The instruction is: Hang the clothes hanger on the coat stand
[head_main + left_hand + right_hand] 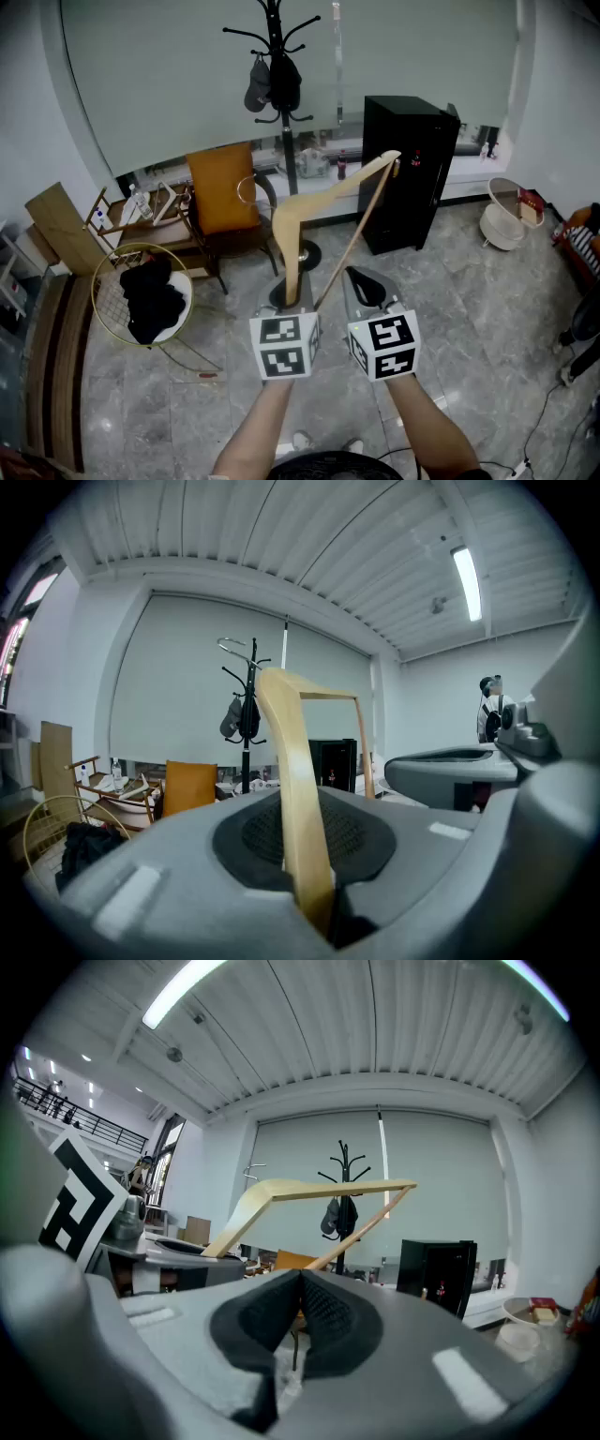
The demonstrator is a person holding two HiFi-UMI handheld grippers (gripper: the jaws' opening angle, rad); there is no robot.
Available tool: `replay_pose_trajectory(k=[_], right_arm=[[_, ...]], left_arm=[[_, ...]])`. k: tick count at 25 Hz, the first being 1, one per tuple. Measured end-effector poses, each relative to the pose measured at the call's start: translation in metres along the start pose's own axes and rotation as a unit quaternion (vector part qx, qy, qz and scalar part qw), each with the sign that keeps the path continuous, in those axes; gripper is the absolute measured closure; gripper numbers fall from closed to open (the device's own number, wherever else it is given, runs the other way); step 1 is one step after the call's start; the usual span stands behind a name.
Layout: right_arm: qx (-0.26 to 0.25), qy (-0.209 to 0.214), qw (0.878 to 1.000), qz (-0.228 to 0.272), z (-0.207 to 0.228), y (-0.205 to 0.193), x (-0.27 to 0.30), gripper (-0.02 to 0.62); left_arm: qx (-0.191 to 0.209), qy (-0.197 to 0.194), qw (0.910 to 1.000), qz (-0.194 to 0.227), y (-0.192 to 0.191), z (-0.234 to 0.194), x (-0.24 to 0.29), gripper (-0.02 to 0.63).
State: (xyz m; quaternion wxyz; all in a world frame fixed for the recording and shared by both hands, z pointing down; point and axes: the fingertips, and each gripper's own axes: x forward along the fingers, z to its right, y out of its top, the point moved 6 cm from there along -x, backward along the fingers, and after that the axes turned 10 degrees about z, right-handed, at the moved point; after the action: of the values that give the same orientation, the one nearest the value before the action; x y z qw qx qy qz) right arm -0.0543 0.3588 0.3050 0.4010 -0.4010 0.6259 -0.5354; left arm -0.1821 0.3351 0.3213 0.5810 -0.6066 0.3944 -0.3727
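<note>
Left gripper [292, 302] clamps one arm end of the wooden clothes hanger [323, 195], which rises upright. Right gripper [364, 284] jaws are pressed together, empty (just beside the left). Coat stand [276, 66] stands at 12 o'clock, well apart.

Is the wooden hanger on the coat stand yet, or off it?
Off it. The left gripper is shut on one arm of the wooden hanger; the coat stand stands apart, across the room.

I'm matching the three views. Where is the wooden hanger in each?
Head view: hanger, centre, slanting up to the right.
Left gripper view: hanger, centre, upright, clamped between the jaws.
Right gripper view: hanger, upper centre.
Shared landmark: coat stand, behind it in every view.
</note>
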Motion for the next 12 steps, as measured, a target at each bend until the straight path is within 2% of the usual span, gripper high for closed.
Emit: replay_pose_trajectory(k=[6, 12], right_arm=[[0.014, -0.001, 1.0, -0.017, -0.017, -0.008, 0.011, 0.594], [0.013, -0.012, 0.999, -0.029, -0.03, -0.018, 0.026, 0.594]], left_arm=[[0.015, 0.0, 0.9999, -0.001, 0.0, -0.02, -0.004, 0.565], [0.008, -0.01, 0.9999, -0.002, -0.007, -0.041, 0.001, 0.565]])
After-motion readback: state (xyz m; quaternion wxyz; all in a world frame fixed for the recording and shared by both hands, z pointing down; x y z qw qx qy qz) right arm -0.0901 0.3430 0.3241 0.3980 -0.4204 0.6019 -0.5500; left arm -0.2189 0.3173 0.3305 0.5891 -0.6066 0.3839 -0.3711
